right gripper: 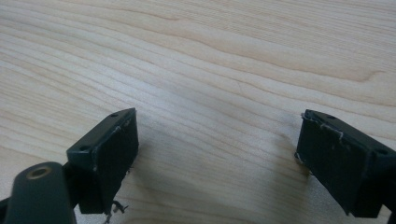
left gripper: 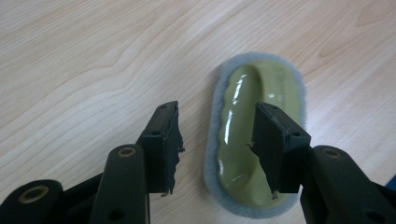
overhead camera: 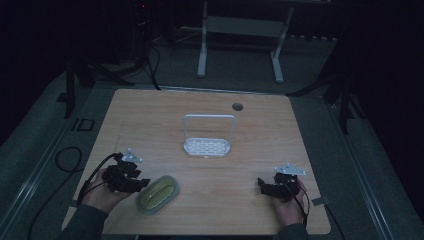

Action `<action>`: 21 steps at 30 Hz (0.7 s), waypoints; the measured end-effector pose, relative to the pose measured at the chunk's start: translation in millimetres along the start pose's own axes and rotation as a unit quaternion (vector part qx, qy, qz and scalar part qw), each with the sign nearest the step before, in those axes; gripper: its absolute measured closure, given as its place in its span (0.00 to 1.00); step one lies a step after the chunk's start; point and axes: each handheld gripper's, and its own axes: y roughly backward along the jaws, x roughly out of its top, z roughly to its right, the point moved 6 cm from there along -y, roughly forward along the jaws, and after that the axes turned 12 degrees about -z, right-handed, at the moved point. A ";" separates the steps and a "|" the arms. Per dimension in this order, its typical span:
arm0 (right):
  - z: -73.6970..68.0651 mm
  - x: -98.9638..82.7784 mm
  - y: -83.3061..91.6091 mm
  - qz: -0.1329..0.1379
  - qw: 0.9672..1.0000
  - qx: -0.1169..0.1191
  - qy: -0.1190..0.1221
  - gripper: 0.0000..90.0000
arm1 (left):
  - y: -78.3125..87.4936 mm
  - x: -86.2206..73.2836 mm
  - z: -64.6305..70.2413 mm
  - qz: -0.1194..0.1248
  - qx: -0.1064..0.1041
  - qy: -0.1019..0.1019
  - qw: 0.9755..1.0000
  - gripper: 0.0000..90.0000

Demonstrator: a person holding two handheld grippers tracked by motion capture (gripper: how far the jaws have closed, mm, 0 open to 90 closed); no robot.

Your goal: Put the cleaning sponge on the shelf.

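Down at the near left of the wooden table (overhead camera: 150, 120), the left gripper (left gripper: 217, 140) hovers with its jaws apart, one jaw over the oval scrubbing pad (left gripper: 243, 135), a glossy olive grip on a grey fleece rim, the other over bare wood beside it. Over at the near right, the right gripper (right gripper: 217, 154) sits spread wide above plain wood. Farther back, mid-table, stands a white wire rack (overhead camera: 207, 135), well apart from both.

Pale wood-grain table (overhead camera: 150, 120), white perforated rack (overhead camera: 207, 145), olive-green pad (left gripper: 254, 140) (grey fuzzy rim), black jaws
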 end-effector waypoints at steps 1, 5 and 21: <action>0.0 0.0 0.0 0.000 1.000 0.000 0.000 0.14 | 0.6 1.6 1.4 -0.001 -0.001 -0.002 1.000 0.57; 0.0 0.0 0.0 0.000 1.000 0.000 0.000 0.14 | 3.0 7.2 6.5 -0.007 -0.005 -0.010 1.000 0.56; 0.0 0.0 0.0 0.000 1.000 -0.001 0.000 0.14 | 0.5 18.2 20.2 -0.066 -0.014 -0.041 0.997 0.57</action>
